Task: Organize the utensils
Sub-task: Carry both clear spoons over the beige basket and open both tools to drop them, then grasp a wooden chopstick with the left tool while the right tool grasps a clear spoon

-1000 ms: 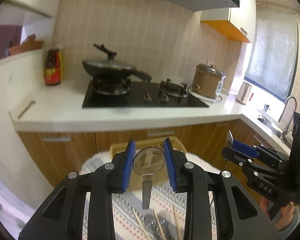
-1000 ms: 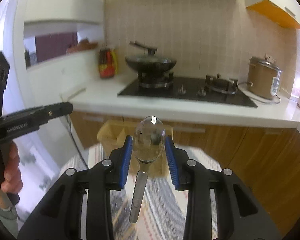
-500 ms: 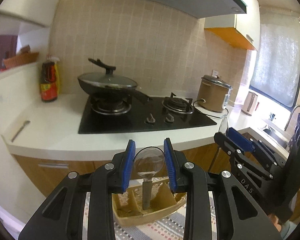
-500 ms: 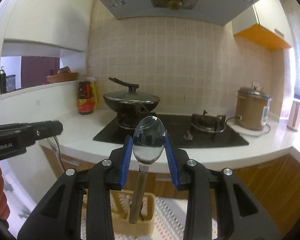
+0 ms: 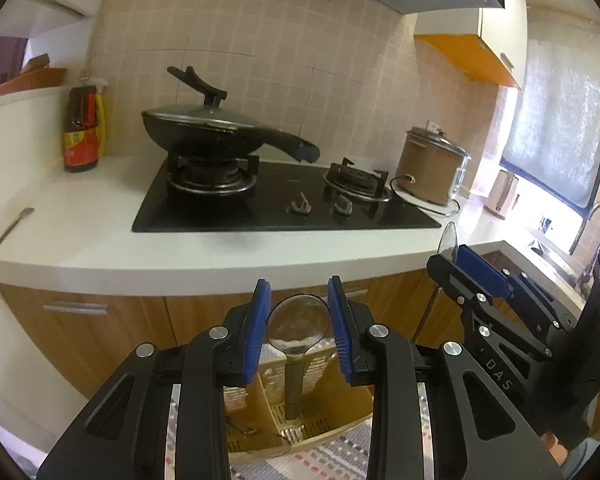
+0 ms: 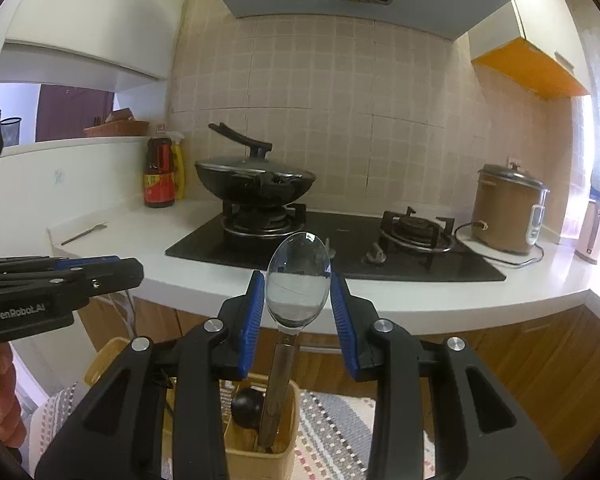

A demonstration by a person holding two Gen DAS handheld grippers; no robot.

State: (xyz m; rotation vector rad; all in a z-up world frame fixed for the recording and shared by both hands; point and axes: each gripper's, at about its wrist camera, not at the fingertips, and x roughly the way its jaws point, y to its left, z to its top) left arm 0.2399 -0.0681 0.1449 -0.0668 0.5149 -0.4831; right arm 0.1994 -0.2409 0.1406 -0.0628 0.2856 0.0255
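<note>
Holding one spoon in each gripper, we start at the left of the left wrist view, where a dark sauce bottle point(image 5: 81, 128) stands on the white counter point(image 5: 80, 236) with a thin utensil point(image 5: 12, 229) lying near the counter's left edge. Right of the bottle a lidded wok point(image 5: 208, 132) sits on the black hob point(image 5: 284, 204), and a brown rice cooker point(image 5: 434, 170) stands at the hob's right end. At lower centre our left gripper point(image 5: 298, 330) has its blue pads point(image 5: 256, 332) closed in on the bowl of a metal spoon point(image 5: 298, 326), handle hanging down over a tan slotted utensil caddy point(image 5: 300, 408) that rests on a striped mat point(image 5: 328, 460). At the right of this frame our right gripper point(image 5: 456, 252) shows side-on, the edge of its spoon rising above the blue pad.

In the right wrist view our left gripper point(image 6: 112, 270) enters from the left edge, a hand point(image 6: 2, 396) below it. At centre the right gripper point(image 6: 298, 292) has its fingers narrowed onto the bowl of a second spoon point(image 6: 298, 280), held upright, its handle reaching down into a compartment of the caddy point(image 6: 260, 452). A black rounded item point(image 6: 247, 404) sits in the caddy just left of the handle.
</note>
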